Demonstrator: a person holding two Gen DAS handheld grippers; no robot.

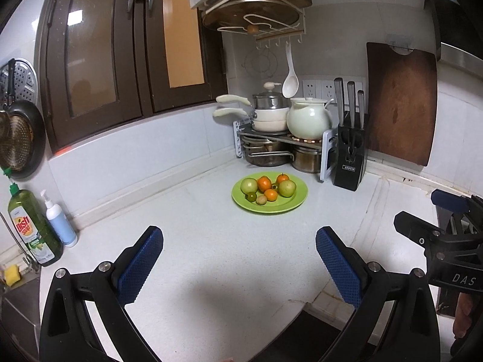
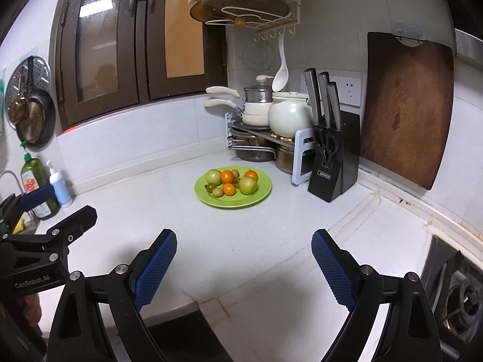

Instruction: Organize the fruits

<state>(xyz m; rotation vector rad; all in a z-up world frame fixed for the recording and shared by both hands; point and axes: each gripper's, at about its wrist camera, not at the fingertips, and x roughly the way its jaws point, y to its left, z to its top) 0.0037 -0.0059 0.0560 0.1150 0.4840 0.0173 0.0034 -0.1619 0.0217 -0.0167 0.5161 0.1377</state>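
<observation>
A green plate (image 1: 289,206) sits on the white counter toward the back corner, also in the right wrist view (image 2: 259,196). It holds two green apples (image 1: 287,188) (image 2: 248,185), three oranges (image 1: 264,183) (image 2: 227,176) and a few small fruits (image 1: 261,200). My left gripper (image 1: 239,235) is open and empty, well short of the plate. My right gripper (image 2: 244,239) is open and empty, also short of the plate. Each gripper shows at the edge of the other's view.
A black knife block (image 1: 350,157) (image 2: 333,163) stands right of the plate. A rack of pots (image 1: 280,138) fills the corner. A wooden cutting board (image 1: 401,105) leans on the right wall. Dish soap (image 1: 33,226) and a pump bottle (image 1: 60,223) stand left. A stove burner (image 2: 459,301) is at right.
</observation>
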